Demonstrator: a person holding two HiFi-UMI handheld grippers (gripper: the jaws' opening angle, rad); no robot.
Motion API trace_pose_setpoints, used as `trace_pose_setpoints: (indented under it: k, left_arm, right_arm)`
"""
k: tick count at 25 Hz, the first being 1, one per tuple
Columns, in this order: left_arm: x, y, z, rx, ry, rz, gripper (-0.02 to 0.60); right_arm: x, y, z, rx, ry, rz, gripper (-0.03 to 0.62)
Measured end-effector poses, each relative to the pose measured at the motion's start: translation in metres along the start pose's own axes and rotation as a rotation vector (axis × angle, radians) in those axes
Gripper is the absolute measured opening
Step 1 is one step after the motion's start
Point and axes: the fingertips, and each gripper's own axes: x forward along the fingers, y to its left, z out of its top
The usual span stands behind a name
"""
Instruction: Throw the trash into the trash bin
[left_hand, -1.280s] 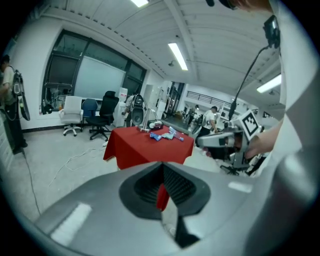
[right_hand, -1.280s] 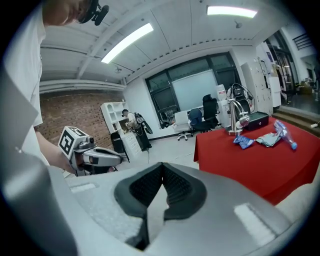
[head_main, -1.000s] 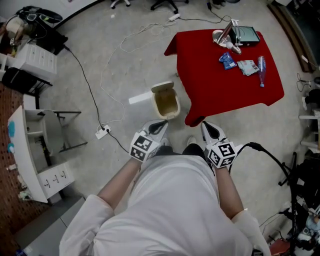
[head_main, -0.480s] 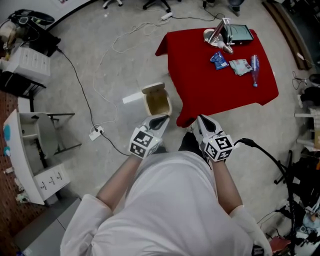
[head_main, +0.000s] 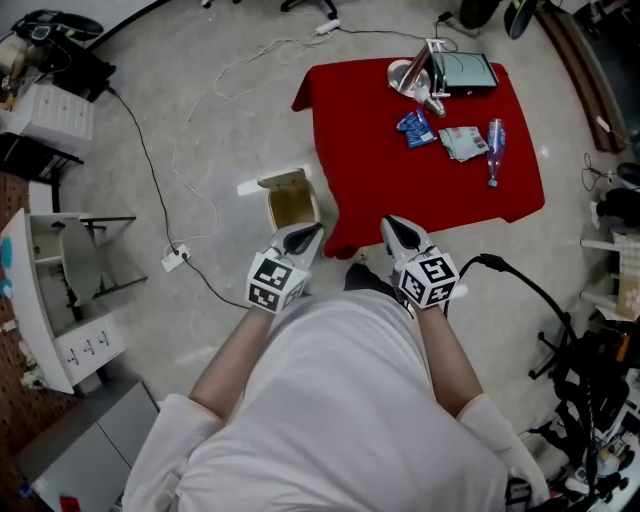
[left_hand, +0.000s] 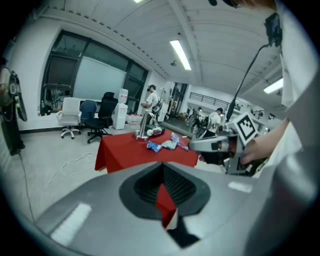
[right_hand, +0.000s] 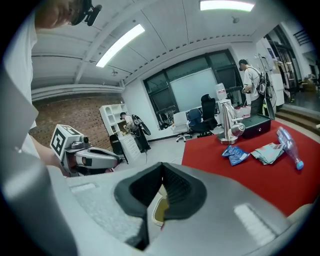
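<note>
Since the earlier frames the red-draped worktop (head_main: 400, 190) and the trash bin (head_main: 292, 208) have slid toward the left of the head view, and both grippers have risen toward mid-frame, so that their tips now sit at the lower edge of the red cloth; the left gripper (head_main: 312, 232) lies just below the bin, at centre left; the right gripper (head_main: 390, 225) lies at centre right, over the cloth's lower edge. Left fingers: brought together at the tips, nothing between them. Right fingers: likewise closed and empty. The bin stands on the floor (head_main: 200, 120) with its lid raised, just beside the left edge of the worktop. The trash is on the worktop, upper right of centre: a blue wrapper (head_main: 413, 127), a crumpled pale packet (head_main: 461, 141) and a clear plastic bottle (head_main: 492, 150) lying flat; above them, at the far edge, a metal stand (head_main: 412, 75) beside a black case (head_main: 462, 72). A white cable (head_main: 200, 170) trails across the floor at upper left.
</note>
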Motion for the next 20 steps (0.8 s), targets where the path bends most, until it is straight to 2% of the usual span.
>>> trace_pose_setpoints:
  k: [6,12,20]
  left_arm:
    - [0.038,-0.001,0.010,-0.019,0.017,0.041,0.004]
    - [0.079,0.003,0.021,-0.044,0.025,0.100,0.005]
    - [0.114,0.019,0.023,-0.095,0.047,0.191,0.005]
  right_arm:
    - [0.007,-0.044,0.002,-0.011,0.046,0.037,0.002]
    - [0.022,-0.108,0.002,-0.032,0.112,0.066,0.035]
    - [0.055,-0.202,-0.001,-0.054,0.217,0.049,0.049]
